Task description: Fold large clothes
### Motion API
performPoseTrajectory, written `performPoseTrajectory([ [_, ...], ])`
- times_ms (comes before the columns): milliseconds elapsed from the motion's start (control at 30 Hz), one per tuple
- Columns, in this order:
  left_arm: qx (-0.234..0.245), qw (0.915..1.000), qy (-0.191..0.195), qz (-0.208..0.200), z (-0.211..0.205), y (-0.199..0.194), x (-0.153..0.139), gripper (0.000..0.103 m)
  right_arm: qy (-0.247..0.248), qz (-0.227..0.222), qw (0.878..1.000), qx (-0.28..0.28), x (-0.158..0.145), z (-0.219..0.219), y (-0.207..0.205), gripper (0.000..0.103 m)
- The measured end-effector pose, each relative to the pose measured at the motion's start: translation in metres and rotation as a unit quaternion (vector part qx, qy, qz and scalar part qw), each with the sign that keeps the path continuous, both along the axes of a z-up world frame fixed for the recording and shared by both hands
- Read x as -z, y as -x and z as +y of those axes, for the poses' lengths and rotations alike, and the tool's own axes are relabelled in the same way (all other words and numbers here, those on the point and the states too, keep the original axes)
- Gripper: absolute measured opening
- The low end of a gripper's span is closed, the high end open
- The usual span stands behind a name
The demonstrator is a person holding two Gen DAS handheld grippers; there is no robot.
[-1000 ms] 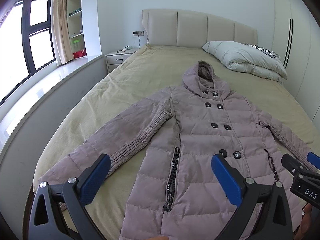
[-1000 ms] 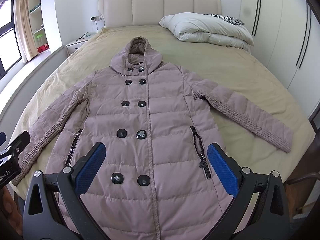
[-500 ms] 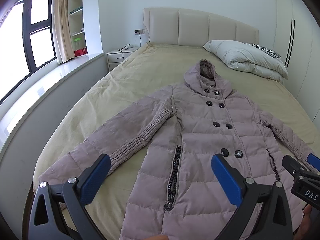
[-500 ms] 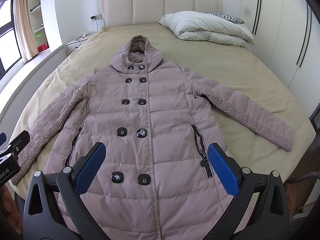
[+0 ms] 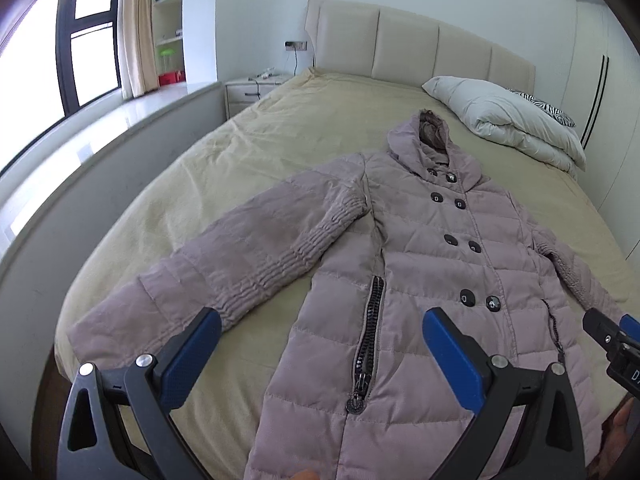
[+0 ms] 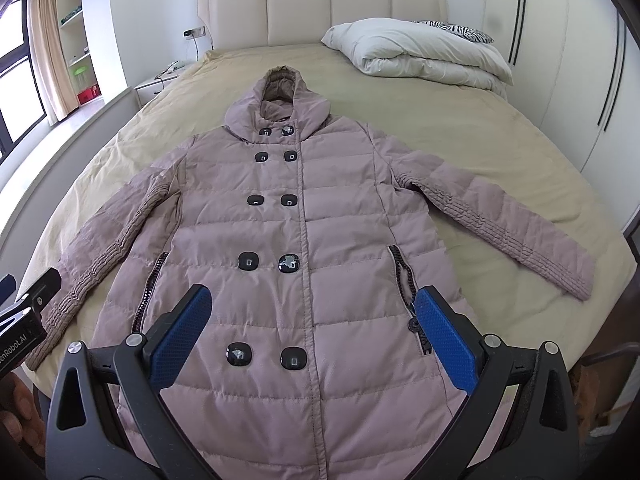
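Observation:
A mauve quilted hooded coat [image 6: 340, 232] lies flat and face up on the bed, buttoned, both sleeves spread out to the sides. In the left wrist view the coat [image 5: 432, 272] fills the middle, its left sleeve [image 5: 224, 264] reaching toward the near left bed corner. My left gripper [image 5: 320, 344] hovers open above the lower left front by the pocket zipper, holding nothing. My right gripper [image 6: 312, 320] hovers open over the lower front near the bottom buttons, also holding nothing. Each gripper shows at the edge of the other's view.
The bed [image 6: 500, 132] has a beige cover and a padded headboard. A folded white duvet [image 6: 420, 56] and a zebra pillow lie at the far right. A nightstand [image 5: 256, 90] and window sill run along the left, wardrobe doors [image 6: 560, 48] on the right.
Both grippers have drifted slightly forward and to the left over the coat. The coat lies as before and both grippers stay open.

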State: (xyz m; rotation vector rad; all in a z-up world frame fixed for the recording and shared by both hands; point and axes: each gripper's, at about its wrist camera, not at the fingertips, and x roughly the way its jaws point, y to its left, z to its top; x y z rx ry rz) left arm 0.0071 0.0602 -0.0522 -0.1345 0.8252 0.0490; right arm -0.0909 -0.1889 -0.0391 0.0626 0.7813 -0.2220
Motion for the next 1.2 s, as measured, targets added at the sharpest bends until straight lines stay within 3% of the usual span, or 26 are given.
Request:
performPoseTrajectory([
  [133, -0.025, 0.9987, 0.038, 0.023, 0.038, 0.001, 0.017, 0.103, -0.013, 0.003, 1.0, -0.005, 0.003, -0.002, -0.005, 0.103],
  [267, -0.056, 0.9978, 0.036, -0.004, 0.078, 0.016, 0.029, 0.103, -0.024, 0.009, 1.0, -0.014, 0.005, -0.004, -0.012, 0.103],
  [333, -0.088, 0.9932, 0.071, 0.028, 0.104, 0.02, 0.038, 0.103, -0.031, 0.012, 0.999, -0.014, 0.008, -0.007, -0.017, 0.103],
  [400, -0.138, 0.9785, 0.15, 0.03, 0.136, 0.031, 0.048, 0.102, -0.04, 0.017, 0.999, -0.014, 0.011, -0.011, -0.023, 0.103],
  [500, -0.186, 0.9558, 0.228, -0.013, 0.163, 0.051, 0.058, 0.097, -0.054, 0.022, 0.998, -0.017, 0.017, -0.015, -0.03, 0.103],
  [600, -0.223, 0.9231, 0.312, -0.029, 0.174, 0.058, 0.077, 0.091, -0.059, 0.03, 0.998, -0.025, 0.024, -0.014, -0.036, 0.103],
  [800, -0.315, 0.8736, 0.366, -0.057, 0.179, 0.067, 0.11, 0.091, -0.071, 0.04, 0.996, -0.024, 0.038, -0.022, -0.043, 0.103],
  [967, -0.364, 0.8339, 0.408, -0.073, 0.186, 0.064, 0.136, 0.08, -0.096, 0.048, 0.994, -0.015, 0.048, -0.035, -0.047, 0.103],
  [1033, -0.373, 0.8264, 0.415, -0.072, 0.187, 0.063, 0.138, 0.079, -0.1, 0.051, 0.994, -0.015, 0.051, -0.037, -0.047, 0.103],
  [1133, -0.386, 0.8066, 0.443, -0.061, 0.184, 0.07, 0.139, 0.076, -0.101, 0.053, 0.993, -0.016, 0.052, -0.037, -0.048, 0.103],
  [1200, -0.383, 0.814, 0.432, -0.061, 0.181, 0.071, 0.136, 0.076, -0.101, 0.052, 0.993, -0.016, 0.053, -0.037, -0.048, 0.103],
])
